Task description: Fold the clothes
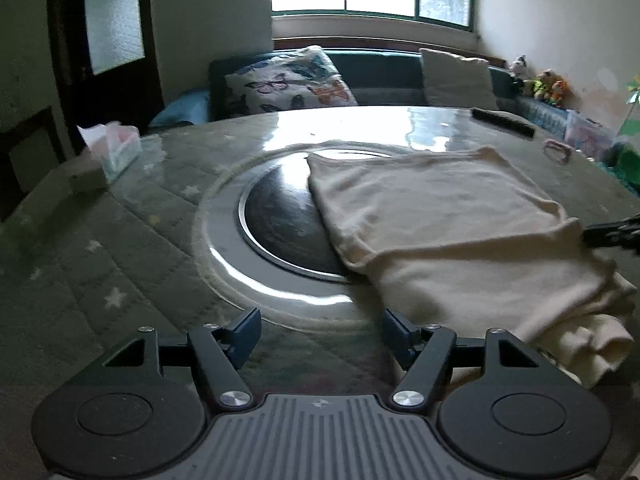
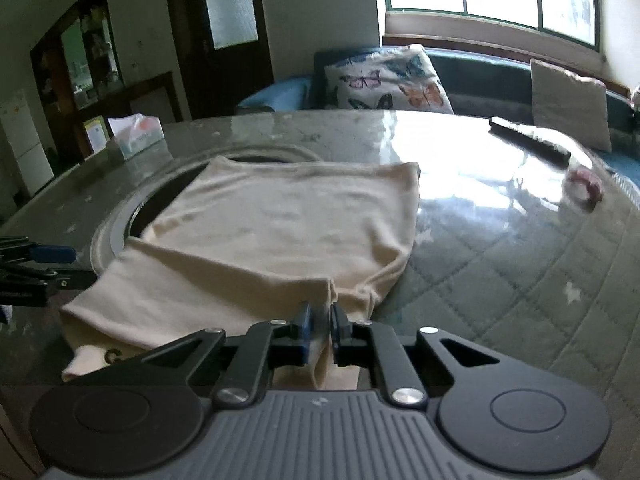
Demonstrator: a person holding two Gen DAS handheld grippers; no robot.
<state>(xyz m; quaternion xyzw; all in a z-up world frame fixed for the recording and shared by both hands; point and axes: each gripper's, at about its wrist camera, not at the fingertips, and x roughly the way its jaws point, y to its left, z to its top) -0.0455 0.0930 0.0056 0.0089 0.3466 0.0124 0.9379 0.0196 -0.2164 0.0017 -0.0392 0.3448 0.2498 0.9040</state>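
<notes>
A cream soft knit garment [image 2: 276,232] lies folded into a flat rectangle on the quilted grey-green surface [image 2: 520,280]. It partly covers the round dark inset [image 1: 280,228], and its near edge is bunched.

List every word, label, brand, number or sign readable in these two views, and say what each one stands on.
No text can be read with certainty.
Cream garment: a dark mark near its lower left corner looks like "C", too blurred to confirm.
Tissue box: printing too blurred to read.
Right gripper body: small emblem, no letters.
Left gripper body: the same emblem.
</notes>
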